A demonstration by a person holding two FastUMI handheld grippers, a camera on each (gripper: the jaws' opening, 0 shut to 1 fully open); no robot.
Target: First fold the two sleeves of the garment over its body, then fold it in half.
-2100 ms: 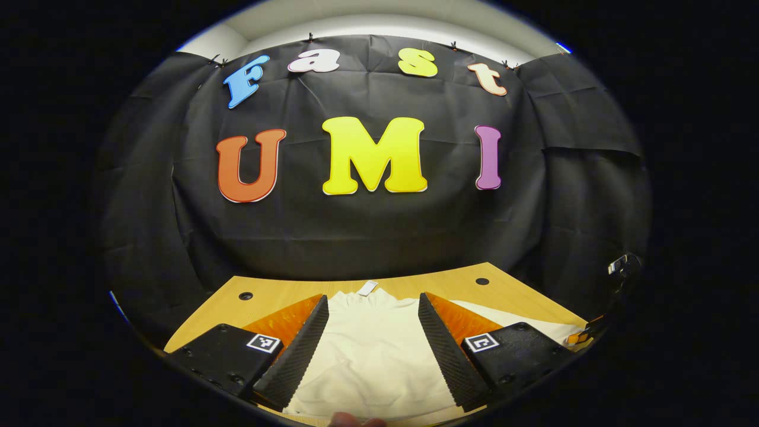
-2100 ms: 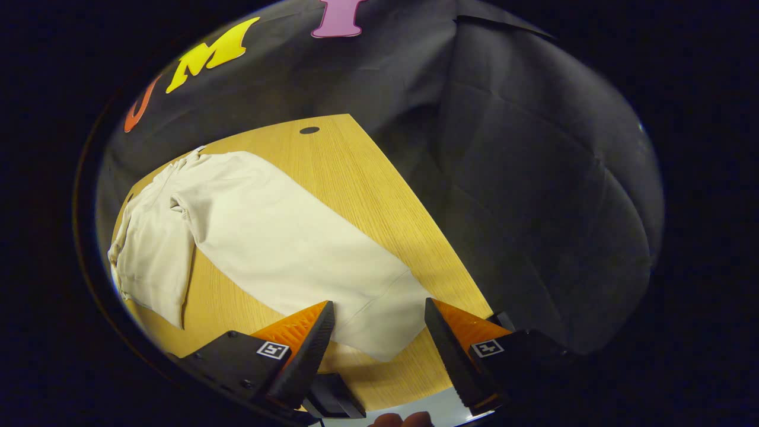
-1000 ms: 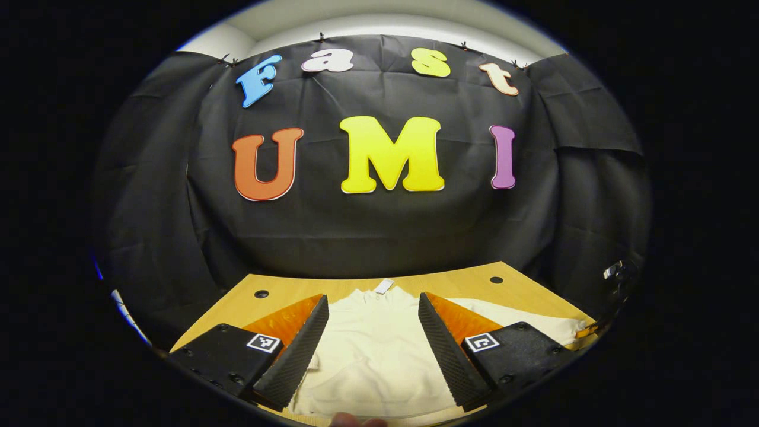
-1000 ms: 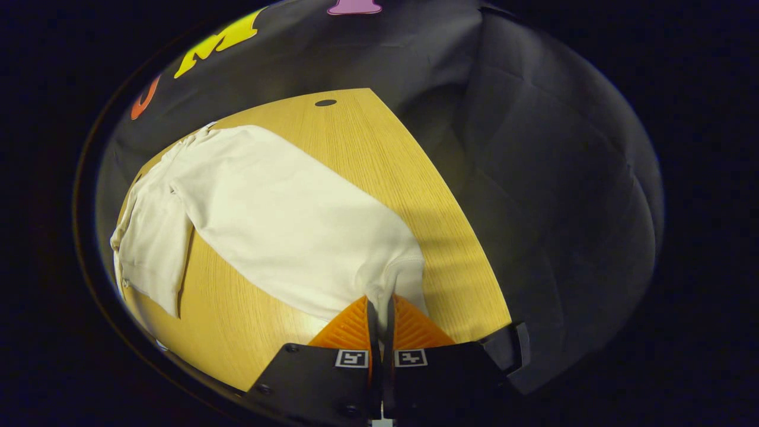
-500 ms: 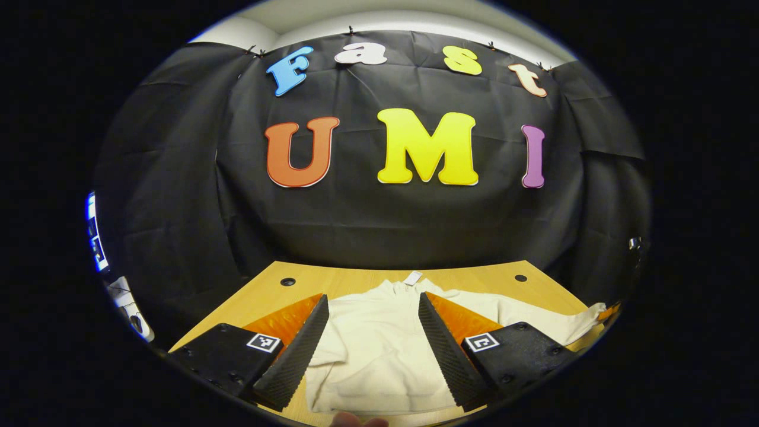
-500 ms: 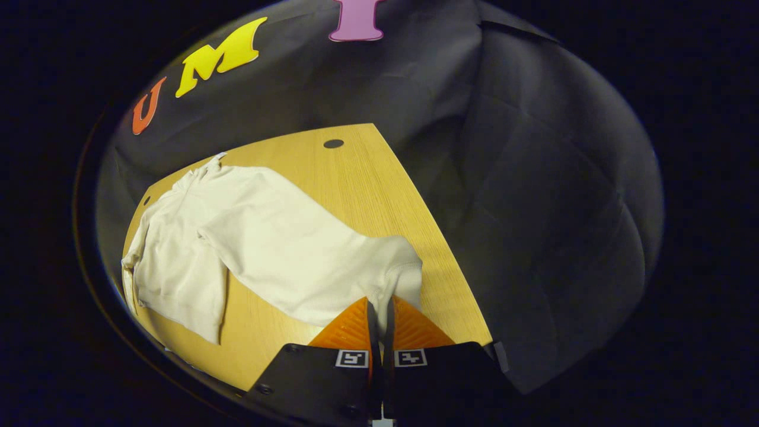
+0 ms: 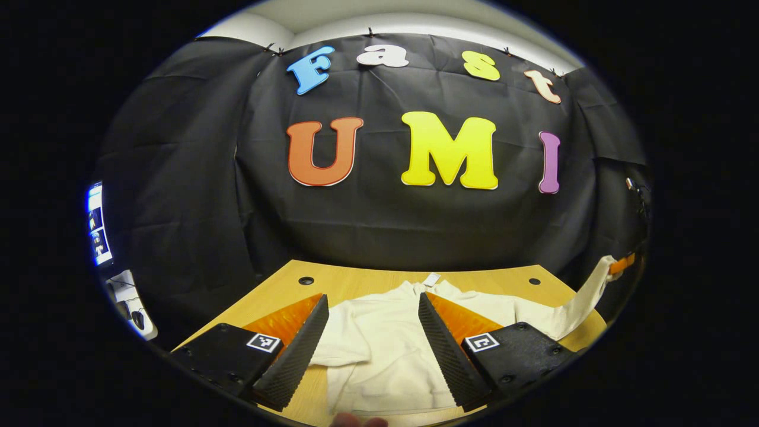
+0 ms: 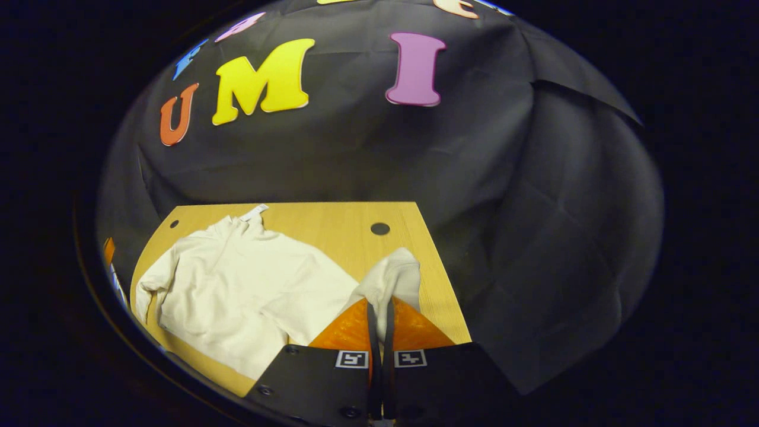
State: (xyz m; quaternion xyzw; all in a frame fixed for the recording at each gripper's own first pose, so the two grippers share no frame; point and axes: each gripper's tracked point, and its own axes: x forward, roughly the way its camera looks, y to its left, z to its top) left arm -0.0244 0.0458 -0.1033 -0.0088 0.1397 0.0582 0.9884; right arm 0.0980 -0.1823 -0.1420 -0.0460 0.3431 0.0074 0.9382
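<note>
Cream cotton garment [image 8: 237,290] lies spread on the wooden bench [image 8: 332,222], its one sleeve [image 8: 391,279] lifted clear of the wood and pinched at the cuff between the closed fingers of the right gripper [image 8: 379,323]. Ahead and to the left of those fingers sits the body, collar toward the booth wall. The first sleeve fold appears to be in hand; the next move calls for carrying the cuff across and laying it flat over the chest. The left gripper [image 7: 372,338] hovers low above the garment's near hem [image 7: 385,397], fingers spread wide and gripping nothing, level with the bench.
</note>
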